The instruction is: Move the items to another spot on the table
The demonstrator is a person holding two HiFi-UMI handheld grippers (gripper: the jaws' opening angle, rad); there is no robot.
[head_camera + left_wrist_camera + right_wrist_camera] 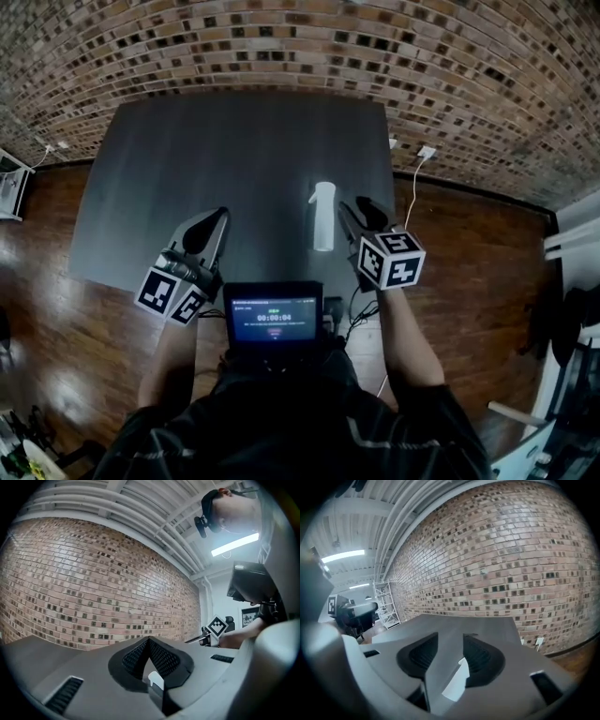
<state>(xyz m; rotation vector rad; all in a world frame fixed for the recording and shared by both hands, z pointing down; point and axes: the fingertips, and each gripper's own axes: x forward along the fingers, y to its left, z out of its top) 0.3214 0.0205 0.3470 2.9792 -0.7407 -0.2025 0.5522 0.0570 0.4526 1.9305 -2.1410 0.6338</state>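
Head view: white cylinder (322, 217), matte table (187, 159)

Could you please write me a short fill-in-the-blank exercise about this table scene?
1. The slender bottle-like object on the dark grey table is ___ in colour.
2. It sits just to the ___ of the right gripper.
3. The left gripper has its jaws ___, while the right gripper's stand apart.
4. The wall beyond the table is built of ___.
Missing words: white; left; shut; brick.
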